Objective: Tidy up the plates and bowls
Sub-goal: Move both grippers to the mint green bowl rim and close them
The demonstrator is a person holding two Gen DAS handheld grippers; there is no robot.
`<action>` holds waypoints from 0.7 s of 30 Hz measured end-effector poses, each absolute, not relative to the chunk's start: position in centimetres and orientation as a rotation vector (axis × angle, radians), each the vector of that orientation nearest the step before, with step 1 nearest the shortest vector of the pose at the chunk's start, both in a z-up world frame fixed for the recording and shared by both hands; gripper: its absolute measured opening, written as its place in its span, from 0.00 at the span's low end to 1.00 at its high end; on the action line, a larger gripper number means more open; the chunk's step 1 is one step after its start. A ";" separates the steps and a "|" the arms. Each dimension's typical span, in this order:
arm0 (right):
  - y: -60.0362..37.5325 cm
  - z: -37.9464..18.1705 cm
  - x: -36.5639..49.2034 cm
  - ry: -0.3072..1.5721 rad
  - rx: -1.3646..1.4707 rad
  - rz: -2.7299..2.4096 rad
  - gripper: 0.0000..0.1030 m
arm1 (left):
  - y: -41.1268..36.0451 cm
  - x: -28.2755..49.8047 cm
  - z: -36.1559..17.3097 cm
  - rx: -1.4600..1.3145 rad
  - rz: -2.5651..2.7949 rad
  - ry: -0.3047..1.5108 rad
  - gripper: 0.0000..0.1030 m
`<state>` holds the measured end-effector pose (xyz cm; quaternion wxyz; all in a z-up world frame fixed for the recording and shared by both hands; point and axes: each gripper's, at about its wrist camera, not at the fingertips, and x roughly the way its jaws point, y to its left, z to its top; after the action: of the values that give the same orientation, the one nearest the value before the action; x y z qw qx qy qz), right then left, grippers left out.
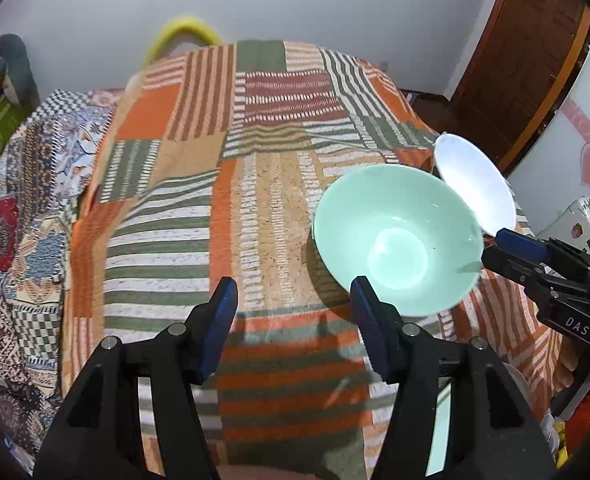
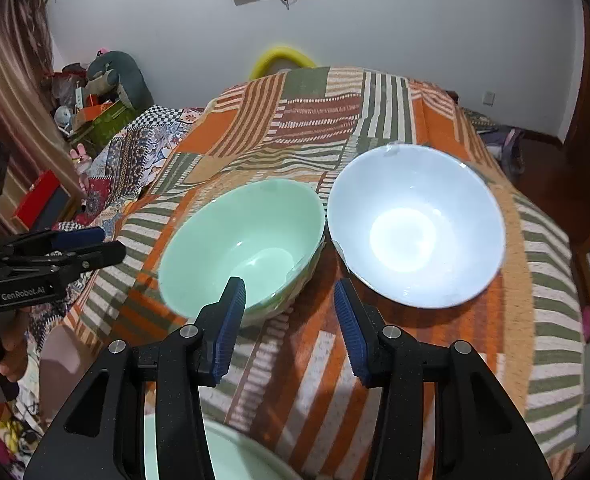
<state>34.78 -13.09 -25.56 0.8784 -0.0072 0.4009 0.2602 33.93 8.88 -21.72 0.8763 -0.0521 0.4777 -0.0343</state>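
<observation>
With both grippers' jaws open and empty, I'd bring the right gripper (image 2: 289, 300) onto the glossy mint-green ceramic bowl's (image 2: 241, 246) near rim, avoiding the pale-blue bowl (image 2: 415, 236) just beside it.

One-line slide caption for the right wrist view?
Open right gripper above a patchwork cloth, facing a green bowl beside a white bowl.

My left gripper (image 1: 293, 304) points down and forward, and its jaws stand apart with nothing between the blue pads (image 1: 223, 320). My right gripper (image 2: 289, 308) also points down at a slope; its jaws are parted too, a little less wide, and they hold nothing. In the right wrist view my left gripper comes in from the side, and my left hand (image 2: 11, 356) wraps its black handle from below.
</observation>
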 end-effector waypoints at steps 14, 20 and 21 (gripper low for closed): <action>-11.6 -27.5 36.7 0.869 -0.020 0.573 0.27 | 8.3 37.4 -25.1 -0.098 -0.098 1.036 0.56; -11.2 -27.9 36.8 0.893 -0.020 0.619 0.24 | 8.0 38.5 -26.8 -0.118 -0.149 1.099 0.27; -11.1 -27.9 36.8 0.894 -0.019 0.624 0.24 | 7.9 38.6 -27.0 -0.122 -0.156 1.107 0.23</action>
<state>36.81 -11.10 -27.86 0.8551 -0.0091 0.4251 0.2966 38.58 7.94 -27.01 0.8460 -0.0580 0.5248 -0.0742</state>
